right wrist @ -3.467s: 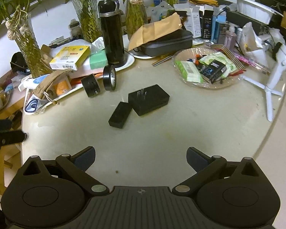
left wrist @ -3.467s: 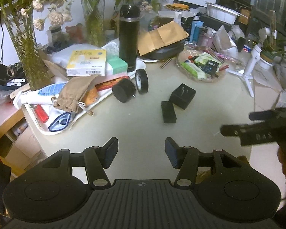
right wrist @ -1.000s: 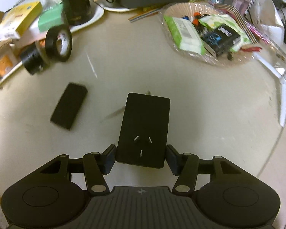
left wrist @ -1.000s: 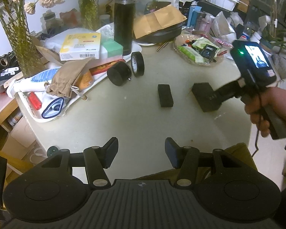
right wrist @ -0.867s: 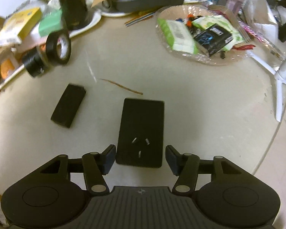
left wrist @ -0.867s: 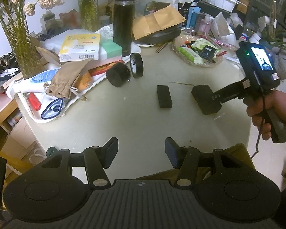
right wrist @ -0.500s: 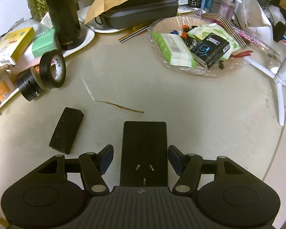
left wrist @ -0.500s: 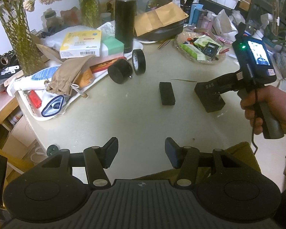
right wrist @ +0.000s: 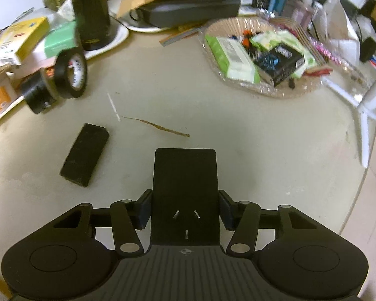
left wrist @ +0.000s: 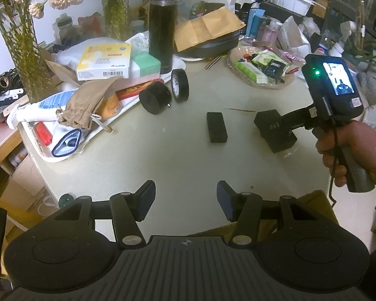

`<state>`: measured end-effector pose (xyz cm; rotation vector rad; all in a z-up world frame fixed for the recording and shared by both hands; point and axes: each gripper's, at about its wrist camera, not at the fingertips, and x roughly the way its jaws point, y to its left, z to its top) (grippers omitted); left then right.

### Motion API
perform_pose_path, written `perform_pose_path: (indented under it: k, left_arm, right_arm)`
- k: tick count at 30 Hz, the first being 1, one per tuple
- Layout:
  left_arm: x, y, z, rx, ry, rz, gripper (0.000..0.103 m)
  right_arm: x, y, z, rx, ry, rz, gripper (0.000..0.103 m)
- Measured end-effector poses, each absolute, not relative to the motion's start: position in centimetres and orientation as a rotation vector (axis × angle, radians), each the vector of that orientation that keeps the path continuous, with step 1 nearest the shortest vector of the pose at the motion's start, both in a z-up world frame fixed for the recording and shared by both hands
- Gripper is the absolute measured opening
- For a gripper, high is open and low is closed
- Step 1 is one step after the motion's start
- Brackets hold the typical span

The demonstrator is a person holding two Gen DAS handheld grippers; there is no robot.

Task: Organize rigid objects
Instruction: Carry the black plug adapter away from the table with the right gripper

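A black power adapter [right wrist: 185,175] with three prongs facing up lies on the pale table [right wrist: 250,150]. My right gripper [right wrist: 185,208] straddles its near end, and its jaws are closing with both pads against the adapter's sides. The left wrist view shows the same adapter [left wrist: 280,140] at the right, under the gripper that a person's hand [left wrist: 358,148] holds. A small black block [right wrist: 84,154] lies to the adapter's left. My left gripper [left wrist: 185,198] hovers open near the table's front edge with nothing between its fingers.
A black tape roll [left wrist: 180,84] and a black cylinder [left wrist: 155,97] stand by a cluttered white tray [left wrist: 37,148] at the left. A tall black flask [left wrist: 162,27] is behind them. A clear dish of packets [right wrist: 260,57] and a white tripod [right wrist: 368,105] are at the right.
My right gripper let its pads come off the adapter, slid further over it, and has closed on its sides again. The left gripper has not moved.
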<state>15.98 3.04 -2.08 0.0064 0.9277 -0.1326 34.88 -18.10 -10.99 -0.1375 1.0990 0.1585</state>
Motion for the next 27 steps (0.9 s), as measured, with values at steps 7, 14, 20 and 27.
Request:
perform_pose_path:
  k: [7, 14, 20, 27]
  left_arm:
    - [15.9, 3.0, -1.8, 0.015, 0.889, -0.133, 0.053]
    - [16.4, 2.8, -1.8, 0.057, 0.853, -0.137, 0.053]
    - [18.2, 3.0, -2.1, 0.089, 0.833, -0.163, 0.053]
    - [20.3, 3.4, -3.0, 0.038, 0.855, -0.19, 0.053]
  right_arm:
    - [32.8, -18.3, -7.8, -0.106, 1.061, 0.19, 0.057]
    - [29.2, -17.8, -4.7, -0.116, 0.999, 0.231, 0.057]
    - [25.9, -18.4, -3.1, -0.082, 0.968, 0.262, 0.057]
    - [22.8, -19.8, -2.1, -0.055, 0.946, 0.264, 0.057]
